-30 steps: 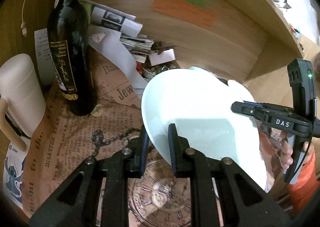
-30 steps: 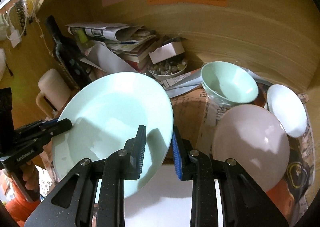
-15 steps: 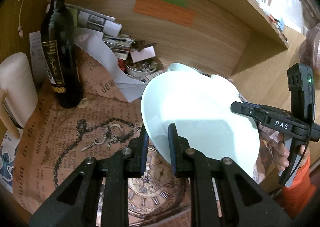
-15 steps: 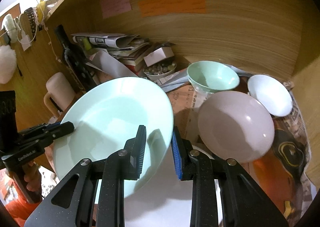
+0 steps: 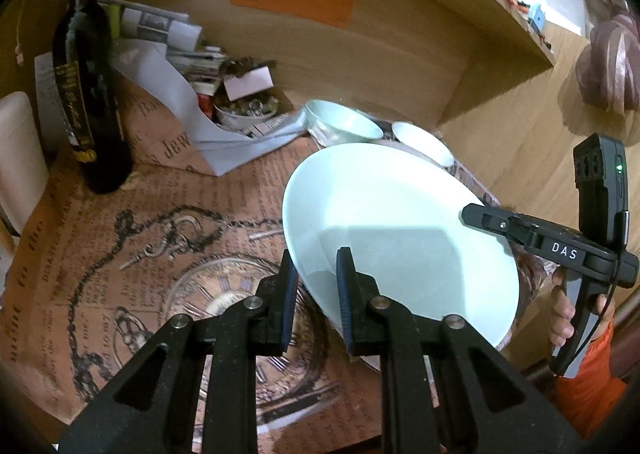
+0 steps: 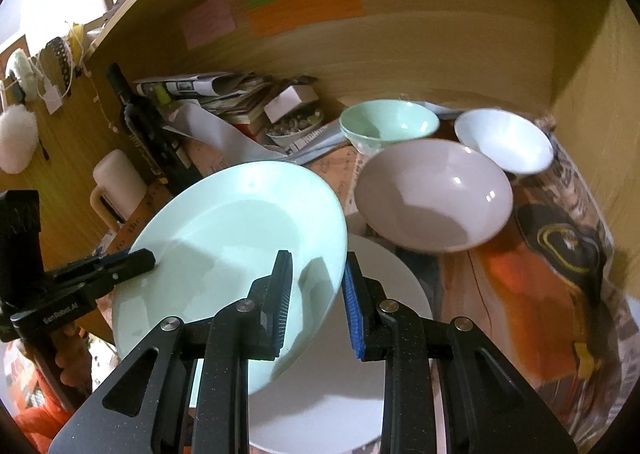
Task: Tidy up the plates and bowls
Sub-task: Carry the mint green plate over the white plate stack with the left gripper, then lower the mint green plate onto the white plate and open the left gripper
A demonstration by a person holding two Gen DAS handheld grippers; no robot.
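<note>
A pale green plate (image 5: 396, 230) (image 6: 232, 250) hangs in the air, held at opposite rims. My left gripper (image 5: 316, 274) is shut on its near rim. My right gripper (image 6: 316, 286) is shut on the other rim, and it also shows in the left wrist view (image 5: 480, 214). Under the plate lies a white plate (image 6: 340, 382) on the table. Behind it stand a pinkish bowl (image 6: 432, 198), a green bowl (image 6: 388, 124) and a small white bowl (image 6: 504, 140).
A dark wine bottle (image 5: 88, 94) stands at the left beside a cream mug (image 5: 16, 158). Papers, books and a small dish of trinkets (image 5: 244, 114) pile up against the wooden back wall. Printed paper (image 5: 140, 246) covers the table.
Both grippers have lifted the green plate and drawn it back from the wall. The bowls and the white plate beneath have come into view.
</note>
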